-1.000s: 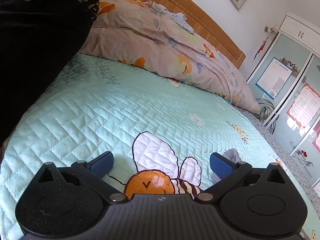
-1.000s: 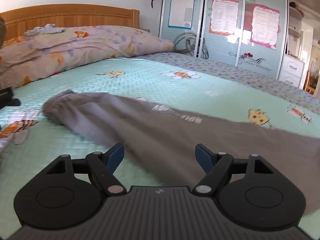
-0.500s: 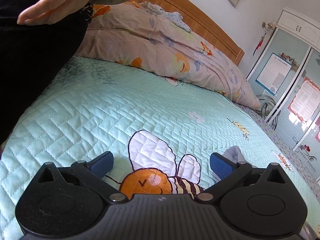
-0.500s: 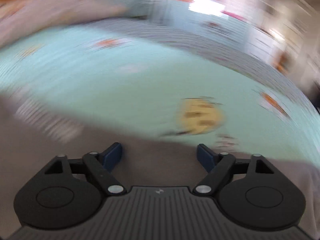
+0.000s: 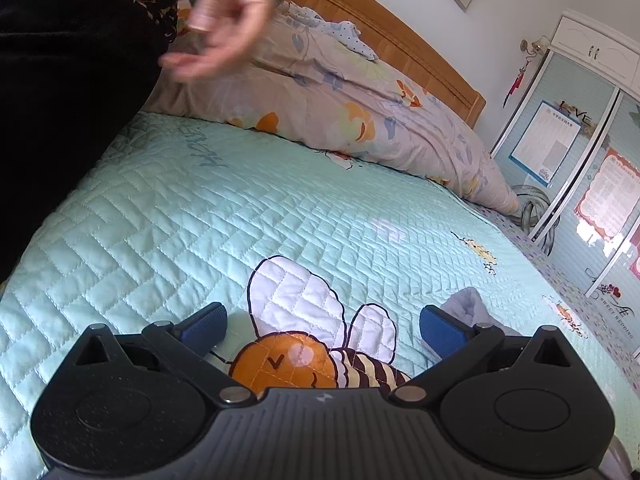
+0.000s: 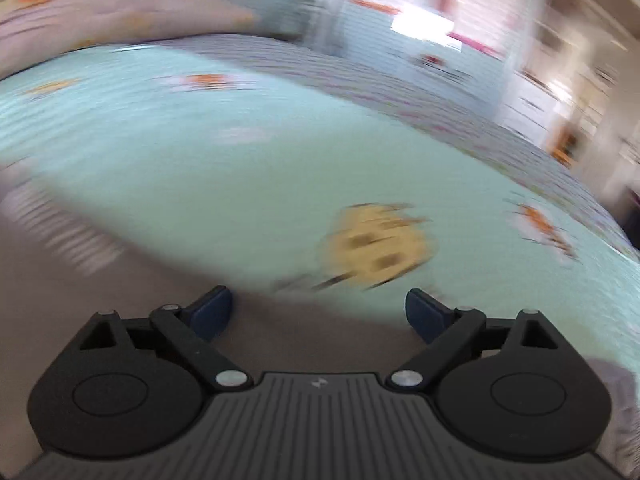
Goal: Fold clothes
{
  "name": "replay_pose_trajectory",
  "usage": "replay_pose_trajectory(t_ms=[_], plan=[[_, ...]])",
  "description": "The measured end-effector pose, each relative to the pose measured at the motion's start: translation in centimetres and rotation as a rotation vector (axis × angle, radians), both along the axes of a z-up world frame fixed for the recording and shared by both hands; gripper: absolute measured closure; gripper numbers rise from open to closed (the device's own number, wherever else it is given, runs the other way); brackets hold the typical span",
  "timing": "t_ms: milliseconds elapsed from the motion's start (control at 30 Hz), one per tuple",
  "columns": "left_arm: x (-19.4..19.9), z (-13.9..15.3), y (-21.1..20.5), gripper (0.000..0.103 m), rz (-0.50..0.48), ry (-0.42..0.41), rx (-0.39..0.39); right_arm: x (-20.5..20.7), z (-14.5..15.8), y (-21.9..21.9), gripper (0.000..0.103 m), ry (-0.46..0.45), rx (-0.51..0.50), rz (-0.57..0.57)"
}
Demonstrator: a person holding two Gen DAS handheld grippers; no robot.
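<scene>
On the bed: mint quilt (image 5: 280, 200) lay flat.
Left gripper (image 5: 322, 326): fingers wide, nothing between, above bee print (image 5: 304, 344).
Right gripper (image 6: 318, 314): fingers wide and opening, nothing gripped, over grey garment (image 6: 120, 320).
Garment position: spread on quilt; view blurred.

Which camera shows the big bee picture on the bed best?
The left wrist view: the big bee picture is sharp there, just ahead of the open left hand-held gripper. The right wrist view is blurred; it shows only smaller smeared bee-like patches, not this one.
</scene>
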State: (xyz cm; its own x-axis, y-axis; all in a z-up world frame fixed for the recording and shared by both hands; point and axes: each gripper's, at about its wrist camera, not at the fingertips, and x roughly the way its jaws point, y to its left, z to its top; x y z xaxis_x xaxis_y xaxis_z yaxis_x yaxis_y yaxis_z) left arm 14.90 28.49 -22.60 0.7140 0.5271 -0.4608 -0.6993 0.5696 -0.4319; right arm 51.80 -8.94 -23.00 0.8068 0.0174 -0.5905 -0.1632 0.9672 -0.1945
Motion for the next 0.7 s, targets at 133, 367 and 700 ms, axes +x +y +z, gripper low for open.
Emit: replay_pose_trajectory(t_ms=[133,367,700], plan=[[0.3,0.0,0.0,0.001,0.005,0.004,-0.002,-1.5,2.7,-1.6,0.03,-0.018,0.148,-0.043],[0.3,0.0,-0.1,0.001,-0.004,-0.007,-0.001,-9.2,0.8,2.2,0.025,0.04,0.093,0.201],[0.6,-0.1,-0.2,0.001,-0.003,0.004,0.003,-12.0,3.2,1.0,0.023,-0.036,0.207,0.156]])
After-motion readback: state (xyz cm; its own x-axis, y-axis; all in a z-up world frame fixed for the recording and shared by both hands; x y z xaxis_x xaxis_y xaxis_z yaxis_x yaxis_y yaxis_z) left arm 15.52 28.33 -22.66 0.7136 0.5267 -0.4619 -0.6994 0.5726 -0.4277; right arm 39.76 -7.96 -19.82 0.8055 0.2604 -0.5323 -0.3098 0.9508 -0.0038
